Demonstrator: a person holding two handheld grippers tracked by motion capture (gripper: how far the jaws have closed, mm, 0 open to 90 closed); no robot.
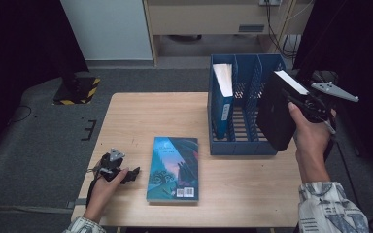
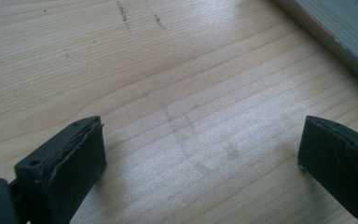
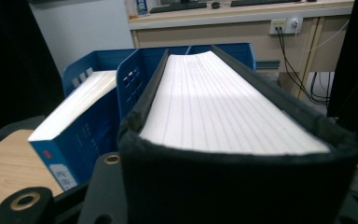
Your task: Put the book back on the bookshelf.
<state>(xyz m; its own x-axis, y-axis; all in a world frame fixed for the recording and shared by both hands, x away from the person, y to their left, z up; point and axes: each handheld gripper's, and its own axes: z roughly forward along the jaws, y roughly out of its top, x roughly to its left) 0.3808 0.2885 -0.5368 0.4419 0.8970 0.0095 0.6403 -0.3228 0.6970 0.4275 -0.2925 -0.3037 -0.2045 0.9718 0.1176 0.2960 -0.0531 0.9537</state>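
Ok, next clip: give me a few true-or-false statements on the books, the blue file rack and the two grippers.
1. The right gripper holds a black book in the air beside the blue file rack. True.
2. The rack is empty. False: a blue book stands upright in its left compartment.
3. The left gripper is clamped on the book lying flat on the table. False: its jaws stand open over bare wood, beside that illustrated book.
4. The black book already sits in a compartment. False: it is outside the rack, at its right end.
5. The illustrated book lies flat. True.

Thick black book held tilted beside blue rack.
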